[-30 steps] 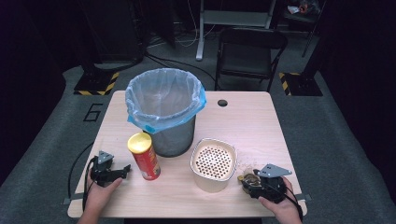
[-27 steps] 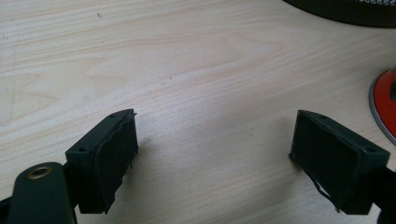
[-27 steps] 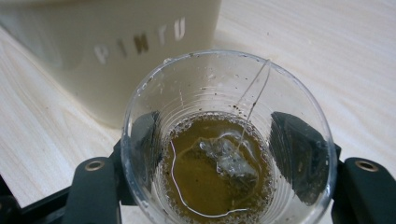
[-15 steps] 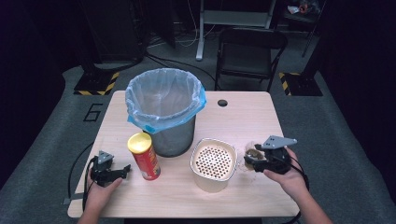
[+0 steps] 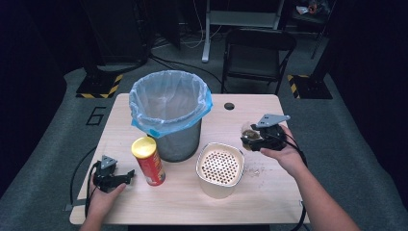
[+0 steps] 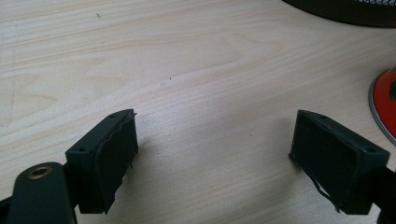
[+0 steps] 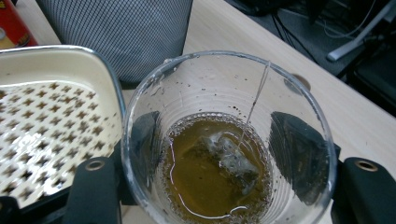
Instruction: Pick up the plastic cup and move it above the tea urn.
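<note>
Right gripper (image 7: 219, 158) clamped on a clear plastic cup (image 7: 229, 140), jaws pressed to both sides, tea and a teabag (image 7: 224, 156) inside; held above the worktop (image 5: 269, 183) just beside the perforated container (image 5: 220, 166). Left gripper (image 6: 215, 154) spread wide, holding nothing, resting low on the worktop near the red can (image 5: 148, 161).

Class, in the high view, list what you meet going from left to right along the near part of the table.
Left tool → red chip can → cream perforated container → right tool holding a clear cup of tea.
</note>
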Available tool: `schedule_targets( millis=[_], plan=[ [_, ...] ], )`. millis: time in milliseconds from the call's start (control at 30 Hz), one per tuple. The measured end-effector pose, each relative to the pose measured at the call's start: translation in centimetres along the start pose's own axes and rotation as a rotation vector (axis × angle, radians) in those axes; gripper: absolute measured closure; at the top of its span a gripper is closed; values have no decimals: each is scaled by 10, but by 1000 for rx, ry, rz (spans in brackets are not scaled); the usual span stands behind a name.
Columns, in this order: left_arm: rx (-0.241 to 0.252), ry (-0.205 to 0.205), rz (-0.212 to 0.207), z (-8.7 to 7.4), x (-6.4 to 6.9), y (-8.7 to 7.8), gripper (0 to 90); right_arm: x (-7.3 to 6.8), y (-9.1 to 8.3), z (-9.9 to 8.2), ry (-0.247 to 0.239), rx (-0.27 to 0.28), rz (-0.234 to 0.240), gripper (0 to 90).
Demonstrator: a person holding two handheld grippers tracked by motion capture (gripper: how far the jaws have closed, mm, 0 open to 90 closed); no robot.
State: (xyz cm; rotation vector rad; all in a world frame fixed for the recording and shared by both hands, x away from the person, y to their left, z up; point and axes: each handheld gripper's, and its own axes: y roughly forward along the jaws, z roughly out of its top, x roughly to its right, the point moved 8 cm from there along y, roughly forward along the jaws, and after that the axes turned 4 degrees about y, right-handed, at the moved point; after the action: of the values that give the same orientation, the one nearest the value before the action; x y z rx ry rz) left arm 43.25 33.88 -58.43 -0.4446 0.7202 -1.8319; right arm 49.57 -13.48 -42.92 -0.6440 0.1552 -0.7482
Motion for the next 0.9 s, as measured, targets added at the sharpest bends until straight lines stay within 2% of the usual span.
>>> schedule_targets(
  millis=[233, 400, 433, 467, 533, 567, 600, 633, 667, 767, 800, 900],
  plan=[
    [0, 1, 0, 0, 0, 0, 143, 2, 20, 5, 6, 13, 38, 344],
    [0, 1, -1, 0, 0, 0, 143, 2, 32, 10, -20, 46, 52, 344],
    [0, 1, -1, 0, 0, 0, 143, 1, 36, 11, -55, 47, 56, 345],
    [0, 1, -1, 0, 0, 0, 143, 1, 36, 11, -55, 47, 56, 345],
    [0, 1, -1, 0, 0, 0, 143, -1, 38, 13, -83, 51, 57, 345],
    [0, 1, -1, 0, 0, 0, 143, -3, 38, 15, -121, 63, 52, 346],
    [0, 1, -1, 0, 0, 0, 143, -3, 38, 15, -121, 63, 52, 346],
    [0, 1, -1, 0, 0, 0, 143, -5, 37, 17, -165, 83, 45, 346],
    [0, 1, -1, 0, 0, 0, 143, -5, 37, 17, -165, 83, 45, 346],
    [0, 1, -1, 0, 0, 0, 143, -8, 34, 21, -230, 105, 34, 346],
    [0, 1, -1, 0, 0, 0, 143, -8, 34, 21, -230, 105, 34, 346],
    [0, 1, -1, 0, 0, 0, 143, -12, 30, 23, -283, 106, 29, 346]
  ],
)
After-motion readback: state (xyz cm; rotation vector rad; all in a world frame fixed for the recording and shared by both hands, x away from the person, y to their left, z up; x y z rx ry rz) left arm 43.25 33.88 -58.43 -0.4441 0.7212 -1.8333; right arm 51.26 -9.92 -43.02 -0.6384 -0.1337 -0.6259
